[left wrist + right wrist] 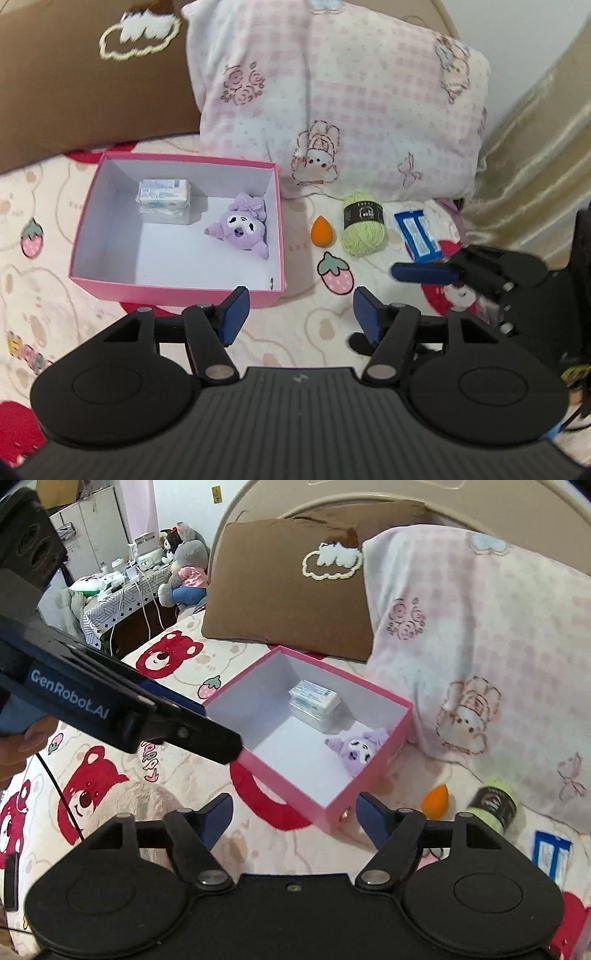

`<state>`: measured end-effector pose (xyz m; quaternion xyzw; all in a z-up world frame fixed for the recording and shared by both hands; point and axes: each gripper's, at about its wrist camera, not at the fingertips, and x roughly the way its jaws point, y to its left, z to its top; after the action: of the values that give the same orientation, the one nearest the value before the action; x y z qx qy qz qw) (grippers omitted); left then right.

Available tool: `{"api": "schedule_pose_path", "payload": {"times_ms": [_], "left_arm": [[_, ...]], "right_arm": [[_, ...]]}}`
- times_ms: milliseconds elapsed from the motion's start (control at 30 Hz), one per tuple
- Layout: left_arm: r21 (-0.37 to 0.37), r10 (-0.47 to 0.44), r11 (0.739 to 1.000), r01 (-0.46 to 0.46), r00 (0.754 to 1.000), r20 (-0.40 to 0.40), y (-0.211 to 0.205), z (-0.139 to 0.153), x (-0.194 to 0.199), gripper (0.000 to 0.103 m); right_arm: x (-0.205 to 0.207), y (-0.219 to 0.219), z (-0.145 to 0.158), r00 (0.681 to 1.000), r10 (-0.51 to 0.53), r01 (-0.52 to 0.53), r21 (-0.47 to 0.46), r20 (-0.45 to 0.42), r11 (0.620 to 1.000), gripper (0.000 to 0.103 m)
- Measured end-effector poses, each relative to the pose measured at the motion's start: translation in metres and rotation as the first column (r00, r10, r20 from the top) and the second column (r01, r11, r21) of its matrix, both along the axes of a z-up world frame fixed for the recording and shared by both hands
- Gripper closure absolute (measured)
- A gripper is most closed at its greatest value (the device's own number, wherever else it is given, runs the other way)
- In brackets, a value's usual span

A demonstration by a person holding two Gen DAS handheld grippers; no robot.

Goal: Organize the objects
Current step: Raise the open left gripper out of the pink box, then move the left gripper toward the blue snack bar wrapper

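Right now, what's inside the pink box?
The pink box holds a wrapped white packet near the back wall and a purple plush in the corner. The rest shows bare floor; under the two nothing can be seen.

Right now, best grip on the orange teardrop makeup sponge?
Grip the orange teardrop makeup sponge across its rounded lower bulb, coming from above. It lies on the bedspread, tip toward the pillow, with open gaps to the pink cardboard box and green yarn ball for the fingers.

Bed (55, 206) (bear-print sheet) bears pink box (177, 291), sponge (320, 231), yarn (364, 229), pillows (332, 99).
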<state>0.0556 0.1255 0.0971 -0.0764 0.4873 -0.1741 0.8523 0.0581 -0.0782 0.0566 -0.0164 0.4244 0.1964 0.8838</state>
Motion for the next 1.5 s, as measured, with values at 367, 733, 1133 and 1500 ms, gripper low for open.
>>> {"api": "schedule_pose_path", "payload": {"times_ms": [367,733,1133,1500], "left_arm": [[0.055,-0.082,0.995,0.085,0.995,-0.050,-0.030,-0.005,-0.031,0.036],[0.067,-0.128,0.988,0.135,0.986,-0.106,-0.073,-0.035,-0.041,0.026],[0.056,-0.169,0.982,0.178,0.976,-0.135,-0.136,-0.067,-0.027,0.016],[0.046,-0.161,0.985,0.169,0.978,-0.135,-0.184,-0.102,-0.007,0.016]], "right_arm": [[-0.056,-0.044,-0.008,0.996,-0.085,0.084,-0.022,-0.004,0.996,0.016],[-0.091,-0.094,-0.032,0.983,-0.170,0.168,-0.041,-0.061,0.985,0.016],[-0.100,-0.147,-0.059,0.967,-0.241,0.232,-0.100,-0.088,0.968,0.016],[-0.091,-0.175,-0.075,0.958,-0.277,0.269,-0.109,-0.075,0.957,0.016]]}}
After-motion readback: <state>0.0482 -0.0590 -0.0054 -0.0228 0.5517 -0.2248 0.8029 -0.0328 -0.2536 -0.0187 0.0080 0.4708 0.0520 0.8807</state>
